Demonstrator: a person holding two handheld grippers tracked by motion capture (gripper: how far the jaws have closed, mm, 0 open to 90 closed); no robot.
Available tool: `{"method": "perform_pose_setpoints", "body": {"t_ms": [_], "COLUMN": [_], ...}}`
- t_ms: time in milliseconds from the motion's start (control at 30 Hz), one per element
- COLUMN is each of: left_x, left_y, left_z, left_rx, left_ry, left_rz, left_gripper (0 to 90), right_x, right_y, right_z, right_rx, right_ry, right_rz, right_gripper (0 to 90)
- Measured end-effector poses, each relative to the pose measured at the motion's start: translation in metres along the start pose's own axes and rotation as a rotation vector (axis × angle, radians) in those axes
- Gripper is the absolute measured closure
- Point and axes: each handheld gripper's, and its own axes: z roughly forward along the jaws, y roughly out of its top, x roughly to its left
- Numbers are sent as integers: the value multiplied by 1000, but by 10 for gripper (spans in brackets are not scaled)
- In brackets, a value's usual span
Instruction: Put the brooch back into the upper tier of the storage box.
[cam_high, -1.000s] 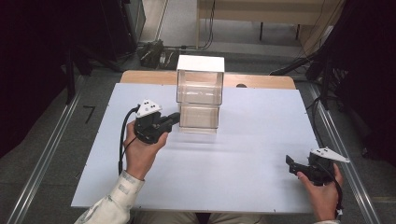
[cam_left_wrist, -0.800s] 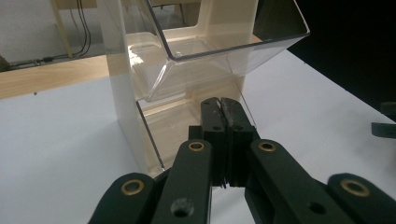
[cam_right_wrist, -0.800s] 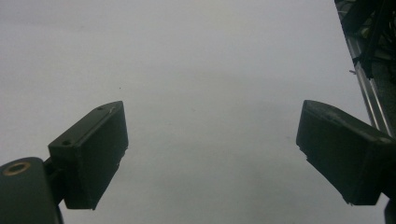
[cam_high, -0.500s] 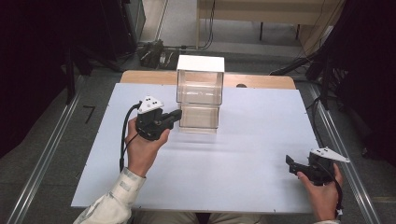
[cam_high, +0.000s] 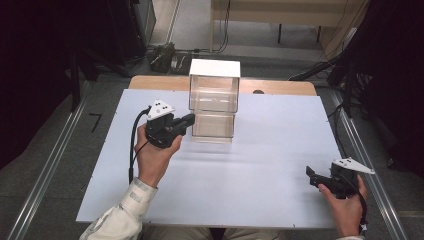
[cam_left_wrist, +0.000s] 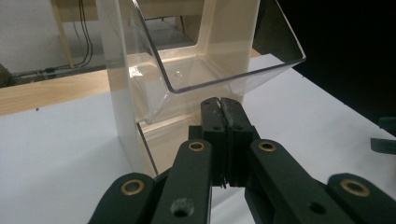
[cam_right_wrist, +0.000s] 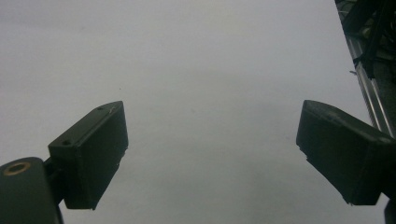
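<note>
Left gripper has its jaws pressed together on nothing, tips just below the tilted clear drawer of the cabinet ahead. Right gripper, well apart, gapes over the white table.

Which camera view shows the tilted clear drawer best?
The left gripper view: the clear drawer tilts open just above the closed left gripper. The high view shows the drawer unit small, from above. The right gripper view faces the bare table.
</note>
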Motion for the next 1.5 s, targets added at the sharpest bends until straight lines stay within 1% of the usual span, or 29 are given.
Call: {"method": "perform_pose_setpoints", "body": {"t_ms": [100,167,467,633,800,967,1167,1500], "left_x": [0,0,-2,-1,1,2,3,4], "left_y": [1,2,5,7,10,12,16,19], "left_z": [0,-1,2,2,4,8,10,17], "left_rx": [-14,-32,-65,-79,-111,-117,-125,-137], "left_ry": [-2,-2,-5,-5,0,5,11,23], "left_rz": [-1,-2,-3,-6,-16,-26,-29,-22], "left_gripper": [900,900,900,900,900,900,900,900], "right_x": [0,0,0,-1,-1,-1,-1,-1], "right_y": [0,0,0,0,0,0,0,1], "right_z": [0,0,0,0,0,0,0,0], "right_rx": [2,2,3,1,-2,0,0,-1], "right_ry": [1,2,3,3,5,8,10,12], "right_rz": [-4,-4,-3,0,3,-2,-1,-1], "right_gripper": [75,75,75,75,75,75,75,75]}}
